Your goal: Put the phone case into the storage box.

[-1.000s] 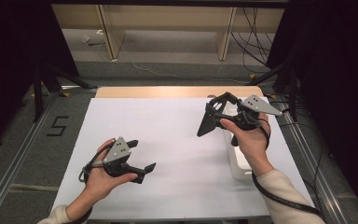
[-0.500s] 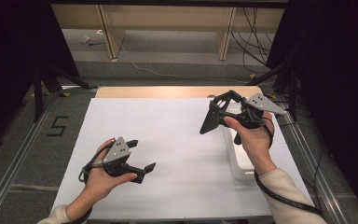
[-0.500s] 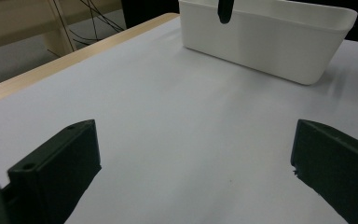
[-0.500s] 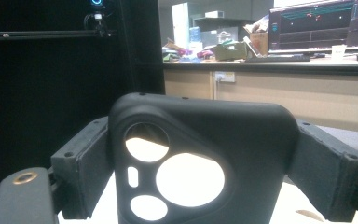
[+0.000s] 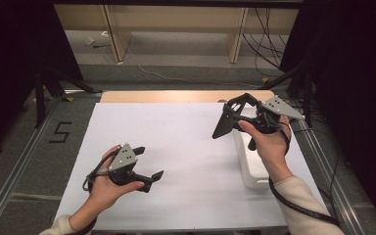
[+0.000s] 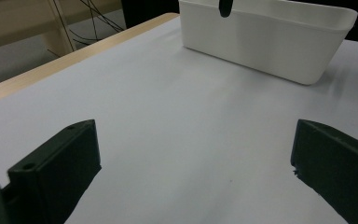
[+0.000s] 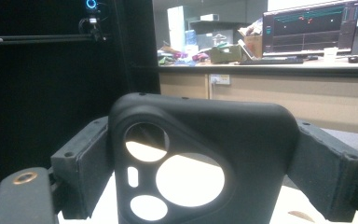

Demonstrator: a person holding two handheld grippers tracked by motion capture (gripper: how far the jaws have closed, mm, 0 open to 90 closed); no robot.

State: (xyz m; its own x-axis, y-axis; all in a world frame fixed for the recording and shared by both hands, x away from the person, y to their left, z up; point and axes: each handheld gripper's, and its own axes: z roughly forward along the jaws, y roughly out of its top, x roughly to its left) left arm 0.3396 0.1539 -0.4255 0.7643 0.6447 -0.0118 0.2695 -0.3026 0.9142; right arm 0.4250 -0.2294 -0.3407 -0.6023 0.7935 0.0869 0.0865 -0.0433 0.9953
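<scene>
My right gripper (image 5: 235,115) is raised over the table's right side, above the far end of a white bin (image 5: 252,169). It is shut on a black phone case (image 5: 223,122), held upright and edge-on. In the right gripper view the case (image 7: 200,158) shows its camera cutouts, with a jaw pressed against each side. My left gripper (image 5: 149,162) is low over the white table sheet (image 5: 186,147) at the front left, open, with nothing between its jaws. The left gripper view looks across bare sheet to the bin (image 6: 270,42).
A wooden strip (image 5: 176,96) edges the table's far side. Metal rails (image 5: 19,166) run along both sides of the table. The floor beyond it holds wooden frame legs and cables. A dark rounded tip (image 6: 224,7) hangs over the bin's far rim.
My right gripper has drifted slightly to the right with the phone case still in it. The left gripper has not moved.
</scene>
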